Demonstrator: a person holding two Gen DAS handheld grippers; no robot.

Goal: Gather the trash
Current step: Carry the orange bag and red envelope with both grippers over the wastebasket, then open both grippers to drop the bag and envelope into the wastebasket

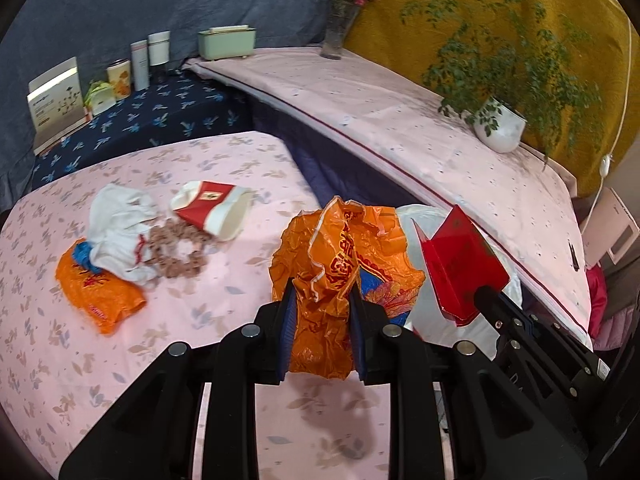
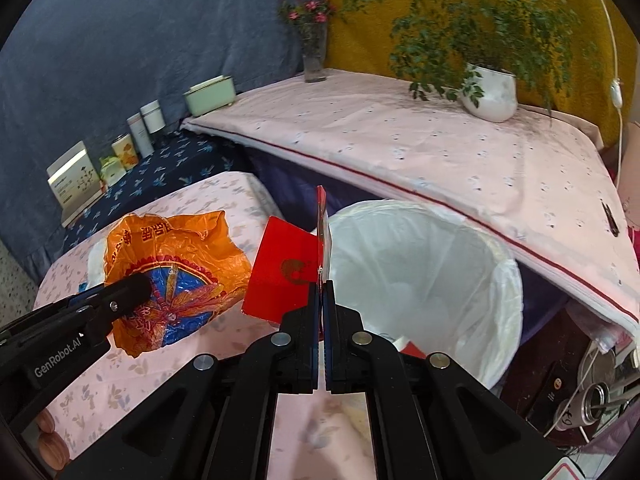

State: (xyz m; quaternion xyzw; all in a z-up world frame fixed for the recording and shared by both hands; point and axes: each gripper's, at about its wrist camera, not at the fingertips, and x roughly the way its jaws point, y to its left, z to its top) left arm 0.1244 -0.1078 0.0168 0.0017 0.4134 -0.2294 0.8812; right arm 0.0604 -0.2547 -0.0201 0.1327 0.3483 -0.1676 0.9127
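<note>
My left gripper (image 1: 322, 294) is shut on a crumpled orange plastic bag (image 1: 340, 264) and holds it above the pink table; the bag also shows in the right wrist view (image 2: 172, 272). My right gripper (image 2: 322, 286) is shut on a red card box (image 2: 284, 276), seen from the left too (image 1: 456, 264), beside the rim of a white-lined trash bin (image 2: 420, 272). On the table lie another orange bag (image 1: 100, 288), a white bag (image 1: 116, 228), a red-and-white carton (image 1: 212, 208) and a pile of brown shells (image 1: 176, 248).
The pink floral table (image 1: 120, 380) carries the trash. A higher pink-covered surface (image 1: 400, 120) behind holds a potted plant (image 1: 500, 124) and a flower vase (image 1: 336, 36). Tins and boxes (image 1: 120, 76) stand on a dark blue cloth at the back left.
</note>
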